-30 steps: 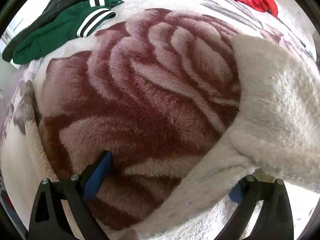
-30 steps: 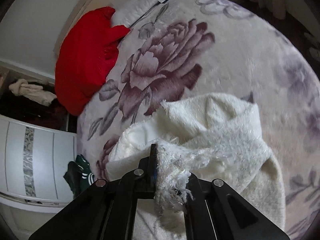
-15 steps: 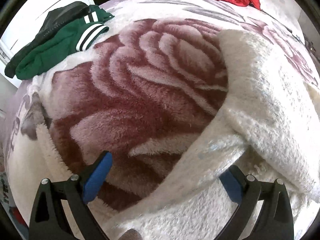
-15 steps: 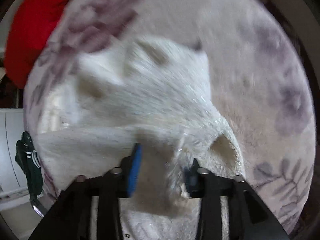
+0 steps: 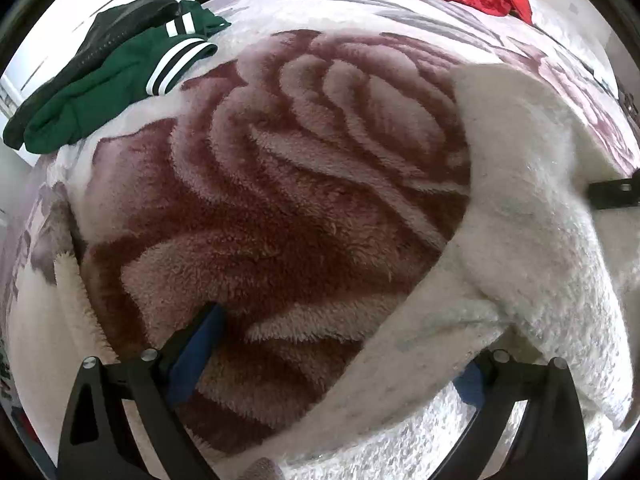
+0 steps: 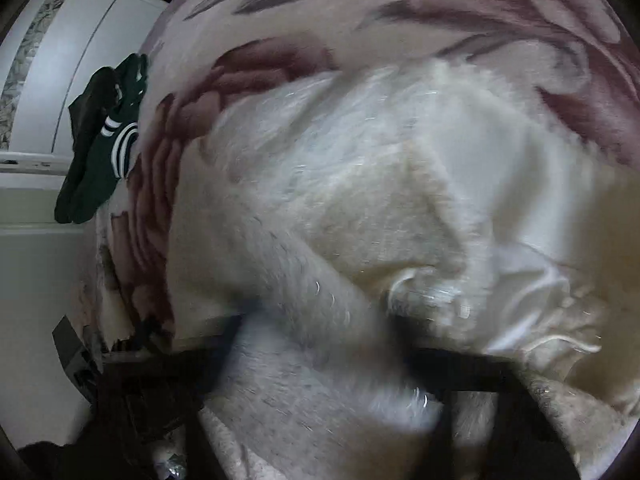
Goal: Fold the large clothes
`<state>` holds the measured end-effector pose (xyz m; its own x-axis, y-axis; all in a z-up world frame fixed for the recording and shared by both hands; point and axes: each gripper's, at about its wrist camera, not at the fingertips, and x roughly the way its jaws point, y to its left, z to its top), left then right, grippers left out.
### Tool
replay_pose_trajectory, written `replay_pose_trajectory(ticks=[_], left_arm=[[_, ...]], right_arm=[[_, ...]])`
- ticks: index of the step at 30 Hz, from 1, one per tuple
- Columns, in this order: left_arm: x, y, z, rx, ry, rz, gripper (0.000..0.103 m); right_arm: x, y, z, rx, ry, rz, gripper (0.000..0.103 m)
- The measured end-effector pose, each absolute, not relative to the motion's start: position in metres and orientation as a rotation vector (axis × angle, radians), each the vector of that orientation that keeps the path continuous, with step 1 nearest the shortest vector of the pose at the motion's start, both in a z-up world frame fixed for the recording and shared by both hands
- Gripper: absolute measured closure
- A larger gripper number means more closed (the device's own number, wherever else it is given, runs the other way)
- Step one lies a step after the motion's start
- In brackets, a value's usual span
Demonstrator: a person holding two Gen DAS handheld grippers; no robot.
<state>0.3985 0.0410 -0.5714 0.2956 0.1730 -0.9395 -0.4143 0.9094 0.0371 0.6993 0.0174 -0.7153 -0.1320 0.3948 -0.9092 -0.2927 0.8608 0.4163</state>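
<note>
Diagonally across a rose-patterned plush bed blanket, a fluffy white fleece garment is stretched, its sleeve between the wide-apart left gripper; the blurred right gripper's state cannot be told.

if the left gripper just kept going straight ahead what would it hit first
Most likely the rose-patterned fleece blanket, which fills the space between its open jaws. The white fluffy garment drapes over its right side. Depth is hard to judge.
</note>
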Motion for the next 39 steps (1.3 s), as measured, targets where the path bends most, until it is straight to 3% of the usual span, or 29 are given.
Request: replay_pose_trajectory(ticks=[6,11,12,13,15,18,20,26,27,28,31,35,38,39], left_arm=[[0.404,0.037,-0.571,-0.232,1.200,0.375,0.000],[0.400,0.044,-0.564,-0.250,1.214,0.372,0.000],[0.397,0.045,-0.561,-0.245,1.211,0.372,0.000],[0.392,0.046,-0.556,-0.233,1.207,0.369,0.000],[0.382,0.045,-0.550,-0.206,1.204,0.361,0.000],[0.369,0.045,-0.541,-0.168,1.211,0.377,0.000],[0.360,0.043,-0.535,-0.166,1.222,0.402,0.000],[0.352,0.026,-0.530,-0.149,1.241,0.399,0.000],[0.353,0.023,-0.529,-0.140,1.241,0.392,0.000],[0.352,0.021,-0.527,-0.136,1.237,0.383,0.000],[0.351,0.019,-0.515,-0.128,1.216,0.362,0.000],[0.346,0.019,-0.504,-0.158,1.214,0.348,0.000],[0.341,0.014,-0.499,-0.169,1.231,0.329,0.000],[0.340,0.012,-0.498,-0.166,1.237,0.324,0.000]], right_arm=[[0.684,-0.045,-0.674,0.250,1.467,0.352,0.099],[0.677,-0.055,-0.690,0.355,1.541,0.386,0.096],[0.675,-0.064,-0.687,0.400,1.548,0.392,0.080],[0.668,-0.083,-0.674,0.445,1.521,0.383,0.053],[0.646,-0.126,-0.641,0.493,1.402,0.287,0.028],[0.608,-0.183,-0.617,0.509,1.332,0.098,0.021],[0.581,-0.207,-0.621,0.549,1.326,0.026,0.012],[0.552,-0.201,-0.694,0.694,1.447,0.057,0.013],[0.549,-0.208,-0.703,0.745,1.407,0.017,0.033],[0.548,-0.208,-0.707,0.774,1.392,0.002,0.066],[0.538,-0.236,-0.681,0.865,1.233,0.043,0.083],[0.517,-0.301,-0.648,0.908,1.014,0.075,0.084],[0.502,-0.362,-0.681,0.922,1.156,-0.099,0.080],[0.492,-0.380,-0.695,0.962,1.205,-0.145,0.072]])
